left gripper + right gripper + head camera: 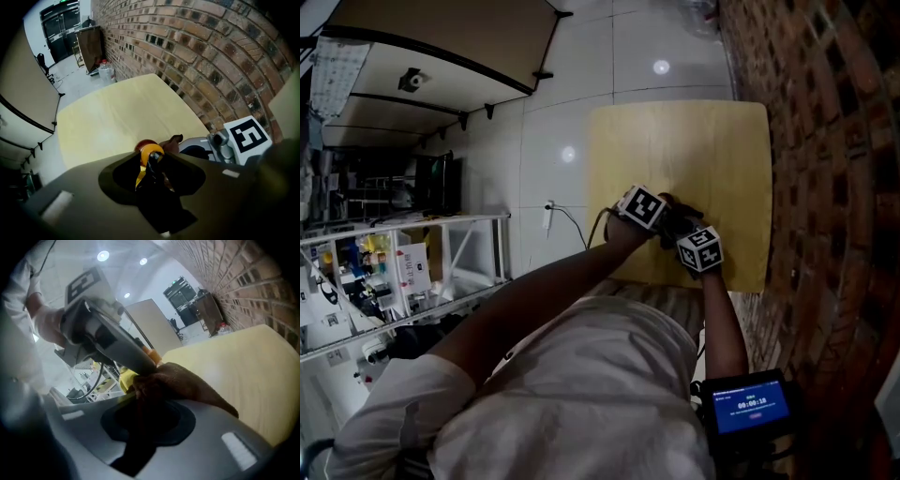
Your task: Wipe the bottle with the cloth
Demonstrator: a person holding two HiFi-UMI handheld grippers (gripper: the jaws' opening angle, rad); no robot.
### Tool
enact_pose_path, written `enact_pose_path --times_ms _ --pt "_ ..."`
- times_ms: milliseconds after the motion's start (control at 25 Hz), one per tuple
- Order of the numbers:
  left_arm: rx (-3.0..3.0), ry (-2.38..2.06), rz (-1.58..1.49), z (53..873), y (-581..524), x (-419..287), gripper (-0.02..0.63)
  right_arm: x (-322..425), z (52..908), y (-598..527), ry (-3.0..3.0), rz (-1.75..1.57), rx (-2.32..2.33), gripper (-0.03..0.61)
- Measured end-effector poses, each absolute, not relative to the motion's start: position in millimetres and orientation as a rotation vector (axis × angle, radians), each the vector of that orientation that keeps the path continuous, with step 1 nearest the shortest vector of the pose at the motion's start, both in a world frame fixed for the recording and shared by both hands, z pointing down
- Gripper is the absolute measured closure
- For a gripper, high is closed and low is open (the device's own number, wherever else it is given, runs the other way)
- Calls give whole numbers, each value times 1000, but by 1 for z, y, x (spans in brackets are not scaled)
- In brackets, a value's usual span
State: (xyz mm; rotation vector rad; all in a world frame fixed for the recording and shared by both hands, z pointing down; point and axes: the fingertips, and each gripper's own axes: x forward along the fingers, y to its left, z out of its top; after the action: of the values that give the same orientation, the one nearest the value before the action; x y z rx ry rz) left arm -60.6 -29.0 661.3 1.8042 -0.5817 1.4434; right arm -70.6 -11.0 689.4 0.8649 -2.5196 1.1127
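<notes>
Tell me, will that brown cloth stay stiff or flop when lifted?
Probably floppy: the cloth bunches in the right gripper and drapes in soft folds. Its fuzzy weave likely grips rather than slips on the bottle.

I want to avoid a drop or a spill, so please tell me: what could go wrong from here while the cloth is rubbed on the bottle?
1. The left gripper is shut on the bottle near its cap; pushes from the cloth, held by the right gripper, might twist it loose.
2. Both work close to the table's near edge, so a slipped bottle might fall to the floor.
</notes>
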Motion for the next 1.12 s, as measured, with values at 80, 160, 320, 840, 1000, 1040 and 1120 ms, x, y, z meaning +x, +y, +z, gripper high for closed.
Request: enact_pose_path --times_ms 80,160,320,840,1000,1040,1120 --pt "1799 -590 1433 660 -32 -61 445 -73 706 -14 -2460 1173 858 515" --pt "1803 -616 1439 657 -40 -67 443 -78 726 -16 -2363 1235 875 515" --pt "1808 -609 1458 653 -43 -62 442 -62 760 -15 -2076 1468 1027 514" --pt "2429 69 2019 651 -3 -58 446 27 662 -44 -2479 1445 1024 514" --pt "2566 366 2225 650 13 -58 448 -3 619 -58 -2578 1436 669 514" --pt "2596 447 2278 649 16 -57 448 -11 613 -62 -2577 1466 583 514" --pt "2645 623 2404 646 20 -57 448 -26 608 -66 -2538 1505 423 514"
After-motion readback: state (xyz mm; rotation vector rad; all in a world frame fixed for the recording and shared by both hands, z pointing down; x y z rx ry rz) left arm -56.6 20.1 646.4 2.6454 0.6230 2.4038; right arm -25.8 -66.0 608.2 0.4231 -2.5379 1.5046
